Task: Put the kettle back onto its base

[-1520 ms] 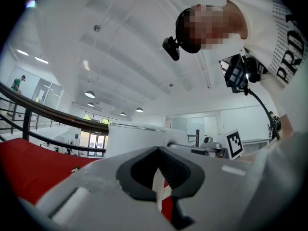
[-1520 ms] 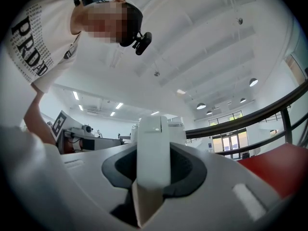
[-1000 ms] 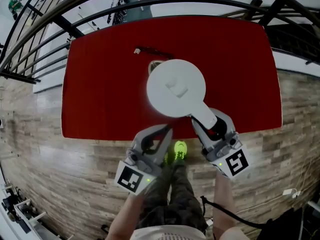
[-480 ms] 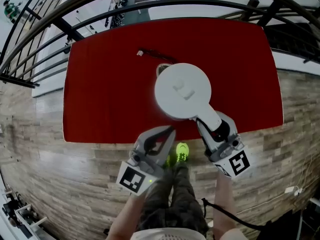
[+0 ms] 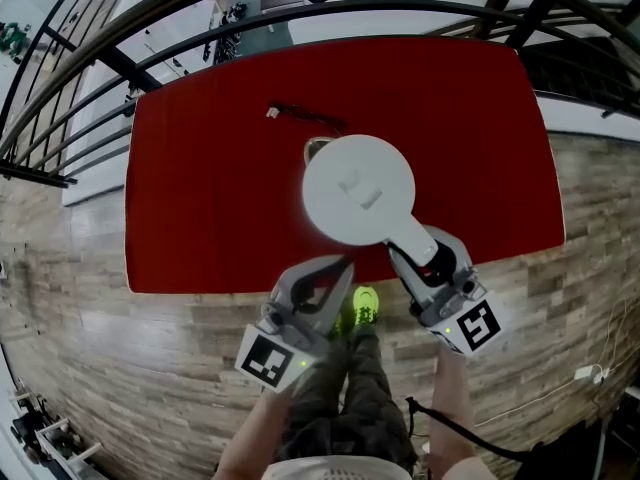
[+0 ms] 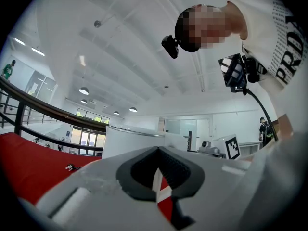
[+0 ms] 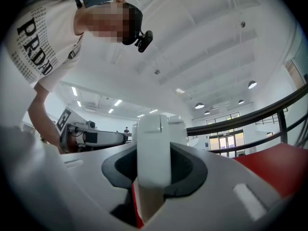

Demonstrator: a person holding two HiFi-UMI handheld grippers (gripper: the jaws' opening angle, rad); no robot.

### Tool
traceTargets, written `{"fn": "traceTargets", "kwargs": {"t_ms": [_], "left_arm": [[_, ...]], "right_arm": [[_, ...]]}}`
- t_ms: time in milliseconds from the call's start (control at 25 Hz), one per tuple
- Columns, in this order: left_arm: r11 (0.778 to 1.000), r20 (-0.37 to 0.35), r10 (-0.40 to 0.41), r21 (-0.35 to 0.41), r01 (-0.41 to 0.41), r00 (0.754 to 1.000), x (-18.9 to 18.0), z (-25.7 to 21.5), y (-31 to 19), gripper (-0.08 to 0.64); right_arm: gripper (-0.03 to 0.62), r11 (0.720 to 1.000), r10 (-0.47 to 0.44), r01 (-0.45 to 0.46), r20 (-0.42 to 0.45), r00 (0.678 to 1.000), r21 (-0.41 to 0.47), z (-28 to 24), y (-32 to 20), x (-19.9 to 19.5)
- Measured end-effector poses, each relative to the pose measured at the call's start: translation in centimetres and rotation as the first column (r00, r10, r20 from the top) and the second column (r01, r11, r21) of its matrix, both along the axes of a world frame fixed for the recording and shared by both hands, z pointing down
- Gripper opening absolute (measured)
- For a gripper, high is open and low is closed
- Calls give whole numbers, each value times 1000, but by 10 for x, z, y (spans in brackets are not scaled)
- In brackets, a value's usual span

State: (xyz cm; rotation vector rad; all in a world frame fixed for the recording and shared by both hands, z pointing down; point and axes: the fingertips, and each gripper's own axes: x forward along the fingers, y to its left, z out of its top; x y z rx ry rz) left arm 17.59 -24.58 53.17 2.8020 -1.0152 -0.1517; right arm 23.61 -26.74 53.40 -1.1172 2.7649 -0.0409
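Observation:
The white kettle point(image 5: 357, 188) shows from above as a round lid over the red table point(image 5: 200, 198). My right gripper point(image 5: 420, 253) is shut on its handle point(image 7: 153, 148), which fills the gap between the jaws in the right gripper view. A sliver of the base point(image 5: 316, 149) peeks out at the kettle's far left side, with its black cable point(image 5: 305, 118) trailing away; whether the kettle rests on the base is hidden. My left gripper point(image 5: 340, 265) is shut with nothing in it, near the table's front edge just left of the kettle point(image 6: 130, 141).
Black railings point(image 5: 120, 68) curve round the far side of the table. Wooden floor point(image 5: 100, 338) surrounds it. The person's legs and a green shoe point(image 5: 362, 305) are below the near table edge, between the grippers.

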Motion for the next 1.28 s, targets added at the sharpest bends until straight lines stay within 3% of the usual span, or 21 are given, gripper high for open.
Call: {"fn": "traceTargets", "kwargs": {"t_ms": [400,560,760,1200,1280], "left_arm": [[1000,4,-3,18,3,1000,6,-17,-1,-2],[1000,-5,-2,21,2,1000,3,-23,-4,-3],[1000,-13,-2,28,2,1000,4,-29,-6,-3],[995,-17,-2,105,3,1000,0,-105,-4,-2],[993,-21,-2,117,4,1000,-1,-123,-5,-3]], "right_arm": [[136,998,-47,46,-26,999,-31,-11,2,2],[222,999,-37,37,-27,999,-24,-15,1,3],[222,999,-38,38,-38,999,-5,-31,-4,-2],[221,998,-33,38,-117,993,44,-105,11,5],[167,997,-29,38,-141,990,63,-121,12,3]]}}
